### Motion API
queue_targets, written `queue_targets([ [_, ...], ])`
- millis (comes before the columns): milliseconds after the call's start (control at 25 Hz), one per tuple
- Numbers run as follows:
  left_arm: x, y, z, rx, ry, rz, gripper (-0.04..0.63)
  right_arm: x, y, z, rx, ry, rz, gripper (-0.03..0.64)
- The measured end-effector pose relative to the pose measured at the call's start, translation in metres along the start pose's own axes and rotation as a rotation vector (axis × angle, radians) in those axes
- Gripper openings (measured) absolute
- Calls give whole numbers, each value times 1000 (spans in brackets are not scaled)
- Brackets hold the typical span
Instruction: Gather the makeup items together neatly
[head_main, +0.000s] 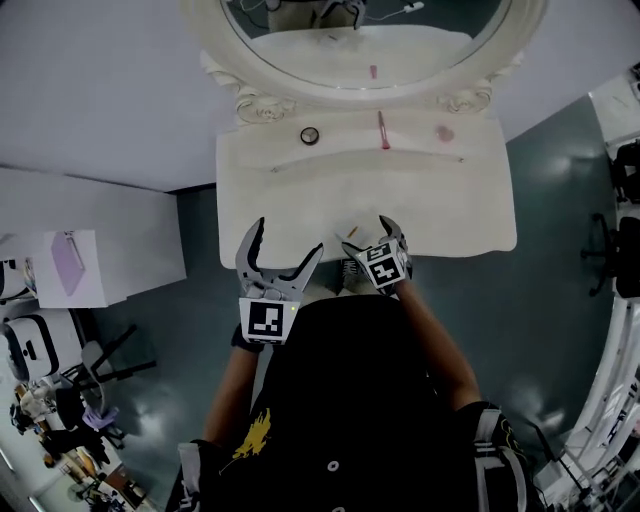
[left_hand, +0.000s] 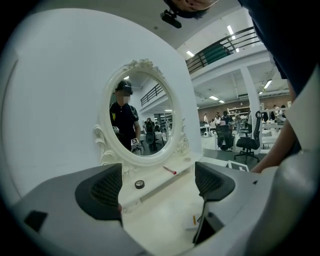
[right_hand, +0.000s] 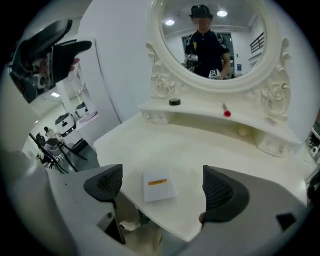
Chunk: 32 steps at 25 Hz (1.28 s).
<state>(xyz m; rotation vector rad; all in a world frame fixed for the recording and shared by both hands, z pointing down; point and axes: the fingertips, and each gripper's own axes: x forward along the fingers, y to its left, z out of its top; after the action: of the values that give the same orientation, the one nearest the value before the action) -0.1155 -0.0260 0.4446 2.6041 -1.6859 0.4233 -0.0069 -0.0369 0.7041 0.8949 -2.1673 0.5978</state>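
Note:
A white vanity table (head_main: 460, 215) with an oval mirror (head_main: 370, 40) stands before me. On its back shelf lie a small round black item (head_main: 309, 135), a red stick (head_main: 383, 130) and a pinkish round item (head_main: 445, 132). A flat white packet with an orange stripe (right_hand: 159, 184) lies near the table's front edge. My right gripper (right_hand: 162, 187) hangs just above it, tilted down, jaws open on either side of the packet and not touching it. My left gripper (head_main: 288, 238) is open and empty at the front edge, left of the packet (left_hand: 194, 220), pointing at the round black item (left_hand: 139, 184) and the red stick (left_hand: 170, 170).
A white cabinet (head_main: 110, 240) with a purple item (head_main: 68, 262) stands left of the vanity. Office chairs (head_main: 615, 250) and a white frame stand at the right. Something pale sits under the table's front edge (right_hand: 135, 225).

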Motion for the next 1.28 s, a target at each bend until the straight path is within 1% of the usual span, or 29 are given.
queue_targets([
  [80,11,-2,-3,-33,-16,4,457,16,5,-8,-40,63,34,510],
  [120,15,-3,-9,-45,-8,4,457,23,9,-13,-68,91,48,505],
  [200,25,-3,-24,-48,44,-3,457,36,10,-19,-129,140,58,479],
  [280,35,-3,-33,-38,79,-20,457,49,8,-25,-174,187,57,435],
  [320,39,-2,-35,-31,90,-31,457,54,8,-28,-184,209,61,434],
  [360,42,0,-34,-15,92,-38,457,59,9,-31,-187,228,68,428],
  [440,47,7,-27,19,44,-26,457,62,10,-35,-182,247,76,410],
  [480,49,11,-23,16,17,-9,457,62,10,-36,-179,251,76,402],
  [560,50,20,-19,-27,-8,25,457,65,9,-39,-166,260,80,388],
  [600,50,22,-19,-35,-7,33,457,66,10,-41,-159,266,89,385],
  [640,49,23,-19,-23,0,34,457,68,13,-44,-155,273,99,383],
  [720,48,21,-20,35,19,19,457,71,14,-47,-162,282,104,380],
  [760,48,19,-21,60,26,12,457,72,12,-47,-174,286,95,372],
  [800,48,18,-22,72,29,6,457,73,10,-46,-187,290,83,337],
  [880,48,15,-23,63,27,3,457,73,7,-47,-198,297,68,316],
  [960,48,12,-23,52,25,-3,457,72,7,-49,-194,303,61,313],
  [1040,49,9,-24,62,32,-15,457,69,7,-48,-183,304,63,310],
  [1160,48,6,-30,52,83,-25,457,67,1,-45,-158,295,46,305],
  [1280,48,6,-32,47,106,-31,457,63,-6,-39,-98,276,22,302],
])
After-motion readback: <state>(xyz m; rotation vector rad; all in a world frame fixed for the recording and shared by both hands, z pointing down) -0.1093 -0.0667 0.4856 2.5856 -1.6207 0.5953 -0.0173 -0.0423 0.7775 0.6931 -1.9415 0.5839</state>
